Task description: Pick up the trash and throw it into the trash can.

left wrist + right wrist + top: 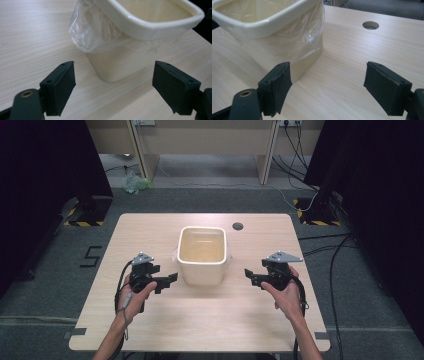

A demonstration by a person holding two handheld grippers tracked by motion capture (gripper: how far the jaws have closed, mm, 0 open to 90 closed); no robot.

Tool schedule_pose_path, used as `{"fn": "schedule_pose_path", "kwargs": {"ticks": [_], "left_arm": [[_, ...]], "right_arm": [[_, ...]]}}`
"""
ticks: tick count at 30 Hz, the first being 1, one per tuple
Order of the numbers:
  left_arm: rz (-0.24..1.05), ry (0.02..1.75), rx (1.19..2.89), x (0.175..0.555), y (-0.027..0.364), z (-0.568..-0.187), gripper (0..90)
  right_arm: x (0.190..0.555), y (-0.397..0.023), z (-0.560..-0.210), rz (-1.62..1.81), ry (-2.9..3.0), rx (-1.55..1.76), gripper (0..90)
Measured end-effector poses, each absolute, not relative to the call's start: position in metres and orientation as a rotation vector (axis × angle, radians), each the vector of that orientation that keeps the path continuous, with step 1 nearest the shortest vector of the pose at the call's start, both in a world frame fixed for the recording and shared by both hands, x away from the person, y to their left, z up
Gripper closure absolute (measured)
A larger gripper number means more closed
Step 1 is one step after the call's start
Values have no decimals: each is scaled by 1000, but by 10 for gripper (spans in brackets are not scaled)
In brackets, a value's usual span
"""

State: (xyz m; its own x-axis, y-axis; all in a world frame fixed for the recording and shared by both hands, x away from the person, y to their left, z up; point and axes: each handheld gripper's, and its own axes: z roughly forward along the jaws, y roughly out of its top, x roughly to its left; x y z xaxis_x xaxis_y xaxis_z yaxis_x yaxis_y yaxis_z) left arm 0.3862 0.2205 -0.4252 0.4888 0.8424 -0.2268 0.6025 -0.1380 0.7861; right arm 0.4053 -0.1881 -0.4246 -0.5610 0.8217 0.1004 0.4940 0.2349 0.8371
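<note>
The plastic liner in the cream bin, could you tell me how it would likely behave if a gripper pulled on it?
The plastic liner looks thin and crinkled, so probably floppy and stretchy. Its loose overhang below the cream bin rim suggests it would slip free easily. The bin looks empty, so it may lift or tip too.

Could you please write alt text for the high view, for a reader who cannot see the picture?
A cream bin lined with a clear plastic bag stands on a light wooden table, between two hand-held black grippers that point at it. The left gripper and the right gripper are both open and do not touch the bin.
</note>
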Motion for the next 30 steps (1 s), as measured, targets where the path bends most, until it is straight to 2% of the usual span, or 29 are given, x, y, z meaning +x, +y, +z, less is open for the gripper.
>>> {"fn": "schedule_pose_path", "kwargs": {"ticks": [21, 30], "left_arm": [[354, 1182, 1918, 367, 214, -485, 182], [400, 1174, 1967, 353, 215, -504, 182]], "right_arm": [[377, -193, -465, 1147, 2217, 1214, 212], [366, -194, -486, 1100, 2249, 1222, 212]]}}
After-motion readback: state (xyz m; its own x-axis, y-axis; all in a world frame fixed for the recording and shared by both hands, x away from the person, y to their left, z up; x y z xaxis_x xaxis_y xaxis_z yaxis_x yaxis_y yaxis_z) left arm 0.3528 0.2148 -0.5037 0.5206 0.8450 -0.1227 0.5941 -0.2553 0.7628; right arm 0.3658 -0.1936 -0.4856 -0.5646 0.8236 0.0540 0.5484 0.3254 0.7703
